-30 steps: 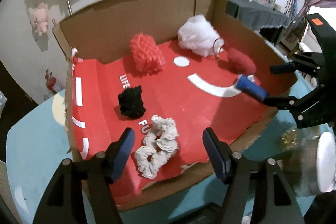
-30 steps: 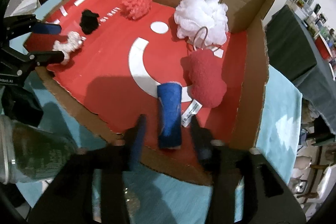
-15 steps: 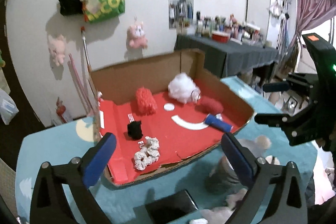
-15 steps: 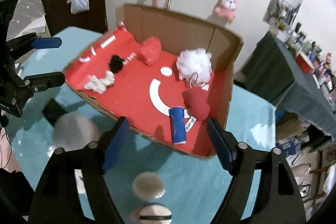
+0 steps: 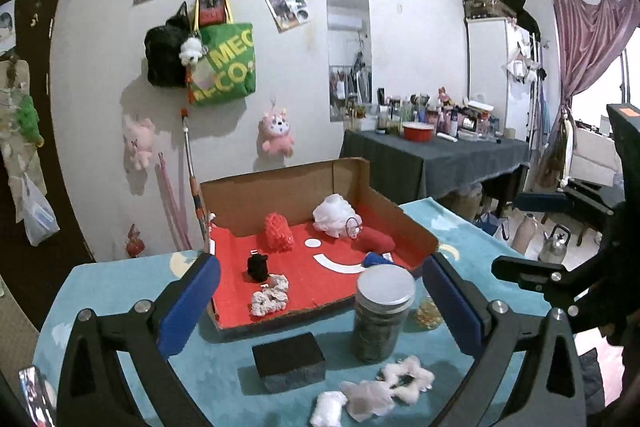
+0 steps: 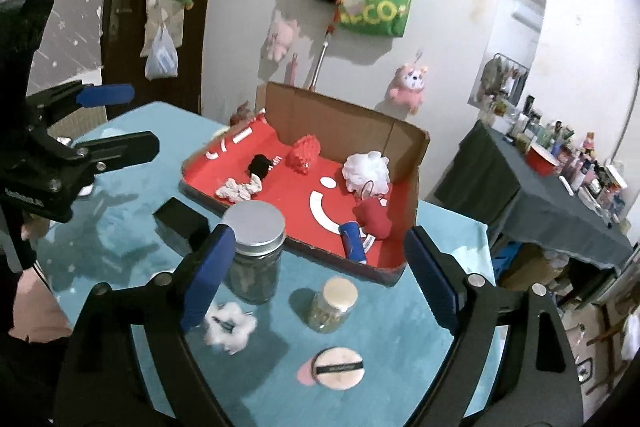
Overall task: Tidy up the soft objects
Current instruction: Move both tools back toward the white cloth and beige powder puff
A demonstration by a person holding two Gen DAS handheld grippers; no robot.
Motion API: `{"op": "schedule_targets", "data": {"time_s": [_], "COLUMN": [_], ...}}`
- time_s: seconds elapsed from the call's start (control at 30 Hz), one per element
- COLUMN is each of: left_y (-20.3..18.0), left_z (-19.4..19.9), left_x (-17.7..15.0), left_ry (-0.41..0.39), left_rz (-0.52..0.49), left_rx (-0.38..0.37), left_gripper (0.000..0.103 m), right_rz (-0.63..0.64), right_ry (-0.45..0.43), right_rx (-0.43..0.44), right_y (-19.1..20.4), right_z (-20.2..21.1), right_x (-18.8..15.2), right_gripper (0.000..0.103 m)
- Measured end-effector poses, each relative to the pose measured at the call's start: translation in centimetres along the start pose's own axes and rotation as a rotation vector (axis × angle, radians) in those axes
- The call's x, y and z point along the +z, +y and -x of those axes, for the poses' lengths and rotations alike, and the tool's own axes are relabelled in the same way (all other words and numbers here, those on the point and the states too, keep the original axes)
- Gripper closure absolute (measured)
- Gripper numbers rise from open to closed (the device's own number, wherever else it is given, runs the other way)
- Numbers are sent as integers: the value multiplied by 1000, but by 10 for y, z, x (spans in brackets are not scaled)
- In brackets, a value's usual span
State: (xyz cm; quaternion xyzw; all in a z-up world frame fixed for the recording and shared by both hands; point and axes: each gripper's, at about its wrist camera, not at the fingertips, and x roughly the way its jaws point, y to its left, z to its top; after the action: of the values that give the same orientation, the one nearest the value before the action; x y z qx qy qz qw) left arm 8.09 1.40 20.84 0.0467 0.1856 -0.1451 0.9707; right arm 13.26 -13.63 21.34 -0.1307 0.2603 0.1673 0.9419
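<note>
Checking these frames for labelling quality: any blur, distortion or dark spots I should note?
Left wrist view: sharp, strong fisheye bending of the walls, black corner vignette, bright window at the right edge. Right wrist view: same distortion, the box sharp, the white scrunchie near the lens soft, dim left side.

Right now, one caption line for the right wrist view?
Open right gripper above teal table, facing cardboard box holding soft items; white scrunchie outside.

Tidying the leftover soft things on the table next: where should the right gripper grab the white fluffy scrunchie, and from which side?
Pinch the white fluffy scrunchie across one arc of its ring, coming from above. It lies flat on the blue tablecloth, so there is no side face to grip. The right gripper is open and empty.
</note>
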Motion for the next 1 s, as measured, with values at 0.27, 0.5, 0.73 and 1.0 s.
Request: {"op": "schedule_targets", "data": {"time_s": [0.27,0.5,0.73,1.0], "left_y": [-20,-31,-33,-34], "left_z": [31,39,25,6], "left_x": [-35,-77,-107,-134], "left_ry": [-54,-65,-24,44], "left_rz": [36,76,120,146], "left_rx": [31,75,76,86], "left_gripper": [0,0,0,0], "right_rz": [-74,-173,-239,-270], "right_ry": [-114,-176,-153,-120], "right_rx": [-65,-145,-188,-230], "right_y": [18,24,26,29], "right_z": [45,53,39,20], "right_x": [-37,-77,-117,-149], "right_gripper": [12,12,12,12]}}
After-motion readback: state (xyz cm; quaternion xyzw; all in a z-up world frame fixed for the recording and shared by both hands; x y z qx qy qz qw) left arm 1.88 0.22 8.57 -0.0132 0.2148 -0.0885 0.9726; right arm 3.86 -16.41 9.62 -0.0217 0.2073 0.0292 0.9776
